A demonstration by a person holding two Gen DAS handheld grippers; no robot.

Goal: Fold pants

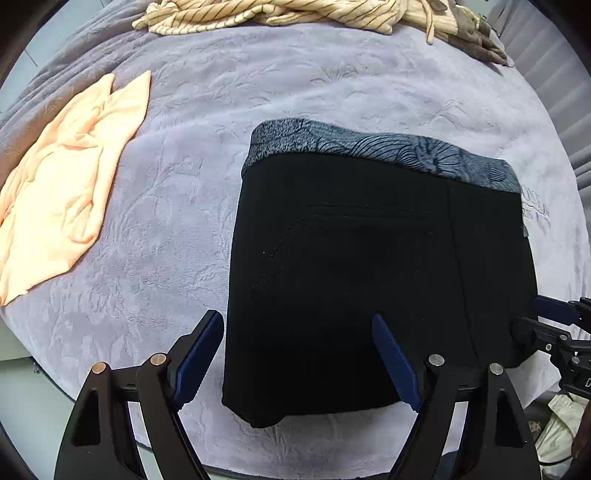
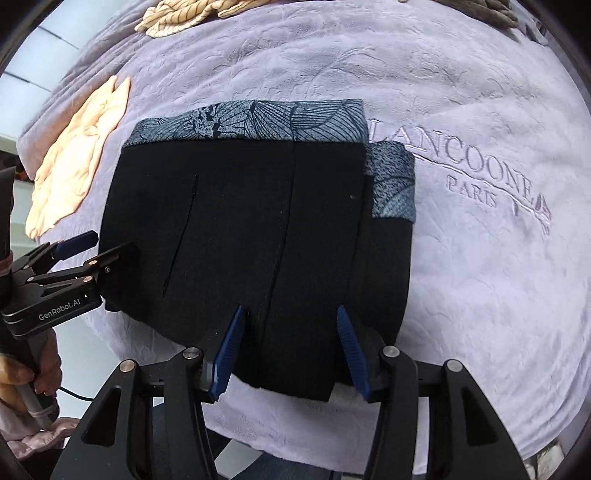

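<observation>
While the pants (image 1: pixel 376 273) lie folded into a thick black block at the middle of the lilac blanket (image 1: pixel 229 96), both grippers hang over their near edge, neither pressing on cloth. From the left wrist view, going from nine o'clock across: a crumpled peach cloth (image 1: pixel 62 192) lies flat on the blanket, well apart from the pants. At twelve o'clock a heap of cream striped clothes (image 1: pixel 273 14) sits at the far edge, with a brown piece (image 1: pixel 476 40) beside it at one o'clock. A patterned blue-grey band (image 1: pixel 369 147) runs along the far side of the pants. The left gripper (image 1: pixel 297 363) stands with its jaws spread wide; one finger is over bare blanket just left of the pants, the other over the black cloth, and nothing is pinched. At three o'clock the right gripper (image 1: pixel 546 317) reaches in to the right edge of the pants.

From the right wrist view, a hand (image 2: pixel 22 373) at eight o'clock holds the left gripper's handle. The right gripper (image 2: pixel 288 350) has its jaws apart over the near edge of the pants, open on either side of a seam. A smaller folded layer (image 2: pixel 391 229) sticks out to the right. Stitched lettering (image 2: pixel 472 173) at two o'clock lies clear.
</observation>
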